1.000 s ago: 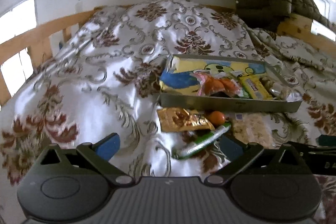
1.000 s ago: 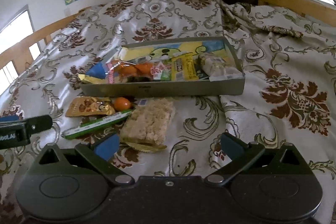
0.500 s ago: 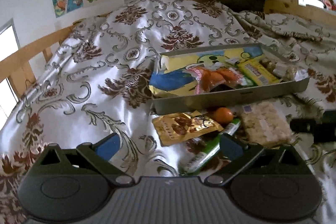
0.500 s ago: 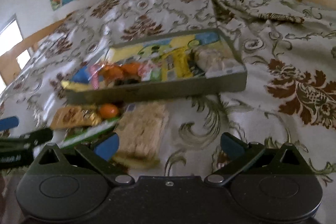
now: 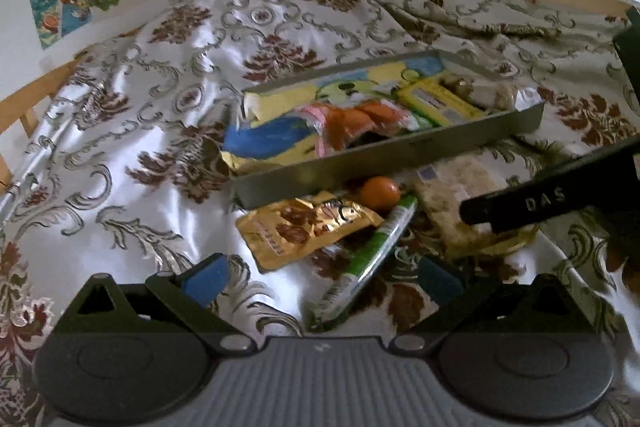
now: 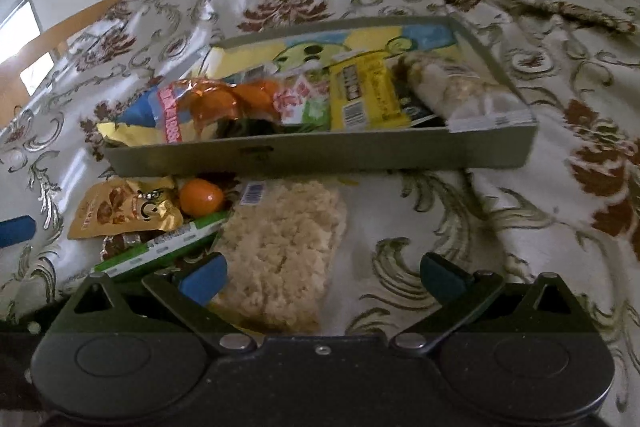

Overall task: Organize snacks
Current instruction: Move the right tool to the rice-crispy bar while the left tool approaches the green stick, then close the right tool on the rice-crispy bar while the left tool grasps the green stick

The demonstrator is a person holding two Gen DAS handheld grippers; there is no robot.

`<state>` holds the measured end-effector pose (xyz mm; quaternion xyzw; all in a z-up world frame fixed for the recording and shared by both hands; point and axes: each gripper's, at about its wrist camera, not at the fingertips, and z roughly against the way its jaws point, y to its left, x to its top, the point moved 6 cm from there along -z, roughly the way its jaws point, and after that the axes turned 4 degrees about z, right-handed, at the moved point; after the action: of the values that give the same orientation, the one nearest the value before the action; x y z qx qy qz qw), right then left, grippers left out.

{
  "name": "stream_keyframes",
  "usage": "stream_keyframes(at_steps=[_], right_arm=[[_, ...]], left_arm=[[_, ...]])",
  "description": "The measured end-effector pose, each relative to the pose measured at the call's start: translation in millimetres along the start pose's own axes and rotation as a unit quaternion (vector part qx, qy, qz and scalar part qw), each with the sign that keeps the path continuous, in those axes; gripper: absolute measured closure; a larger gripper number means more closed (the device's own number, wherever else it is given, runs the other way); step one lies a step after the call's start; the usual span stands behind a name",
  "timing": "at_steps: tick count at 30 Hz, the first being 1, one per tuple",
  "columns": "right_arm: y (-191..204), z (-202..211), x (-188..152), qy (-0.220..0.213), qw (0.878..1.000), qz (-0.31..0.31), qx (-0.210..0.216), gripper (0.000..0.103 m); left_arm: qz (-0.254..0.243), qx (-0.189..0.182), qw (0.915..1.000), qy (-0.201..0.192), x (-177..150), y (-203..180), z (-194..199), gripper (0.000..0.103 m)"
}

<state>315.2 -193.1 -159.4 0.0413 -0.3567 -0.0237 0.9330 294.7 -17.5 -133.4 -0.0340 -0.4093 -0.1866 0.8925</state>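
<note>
- Snacks crowd a grey tray (image 6: 320,155) on the patterned bed (image 6: 500,227), seen closer than a second ago.
- Left claw (image 5: 322,273), spread wide and empty, now hangs over the green stick pack (image 5: 368,255).
- Right claw (image 6: 320,277), also agape, has closed in on the rice cake (image 6: 280,247); one black finger (image 5: 540,195) has entered the left view.

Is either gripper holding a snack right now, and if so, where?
Nothing held. Left gripper and right gripper are both open, with nothing between the fingers.
</note>
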Motion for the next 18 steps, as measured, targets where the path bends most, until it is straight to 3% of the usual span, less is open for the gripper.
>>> stream_keyframes(at_steps=[7,18], right_arm=[[19.0,-15.5,6.1,0.016,0.999,0.032,0.028,0.001],[26.2,-20.5,-0.8,0.030,0.997,0.065,-0.004,0.005]], left_arm=[[-0.017,0.008,0.9997,0.018,-5.2,-1.8,-13.4,0.000],[-0.016,0.007,0.9995,0.026,-7.9,-2.1,-15.7,0.004]])
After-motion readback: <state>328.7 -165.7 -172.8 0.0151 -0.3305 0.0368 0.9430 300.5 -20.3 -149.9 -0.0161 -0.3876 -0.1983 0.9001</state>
